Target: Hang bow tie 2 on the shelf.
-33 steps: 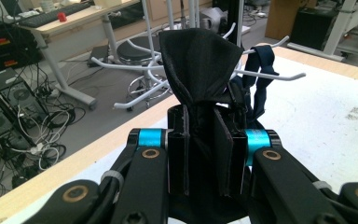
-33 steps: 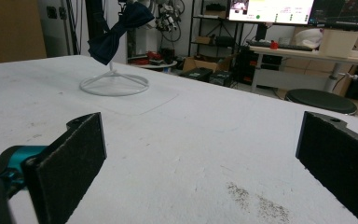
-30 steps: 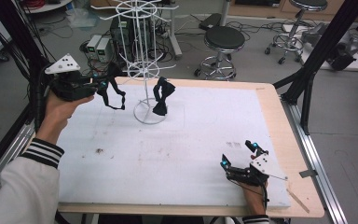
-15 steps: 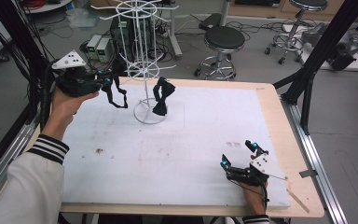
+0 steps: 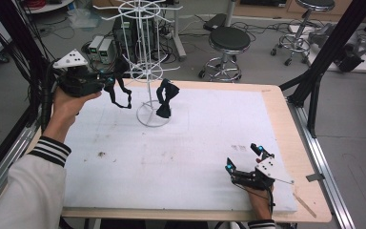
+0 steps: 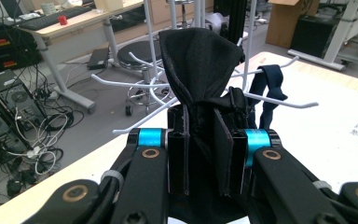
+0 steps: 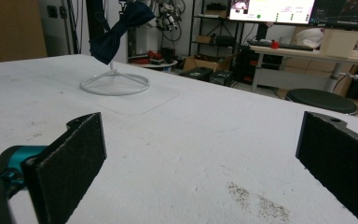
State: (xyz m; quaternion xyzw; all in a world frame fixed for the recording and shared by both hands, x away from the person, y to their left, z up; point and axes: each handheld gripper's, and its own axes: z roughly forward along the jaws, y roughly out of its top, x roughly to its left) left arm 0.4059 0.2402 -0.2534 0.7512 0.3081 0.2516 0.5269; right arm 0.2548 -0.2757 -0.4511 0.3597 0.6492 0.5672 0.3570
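Item: black bow tie (image 6: 200, 88), clamped at its knot between the pads of the left tongs (image 6: 204, 158) and held raised beside the white wire stand (image 5: 145, 71), presumably for hanging on one of its hooks. A second bow tie (image 5: 164, 98) is already hung there. Right tongs (image 5: 245, 160): apart, empty, rested on the white surface (image 5: 195, 143), well away from the stand.

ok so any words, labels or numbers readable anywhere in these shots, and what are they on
None reads clearly.
White mat: small dark print near its right side, too small to read.
Wall screens: lines of text, too blurred to read.
Left claw, shut on a black bow tie: no lettering visible.
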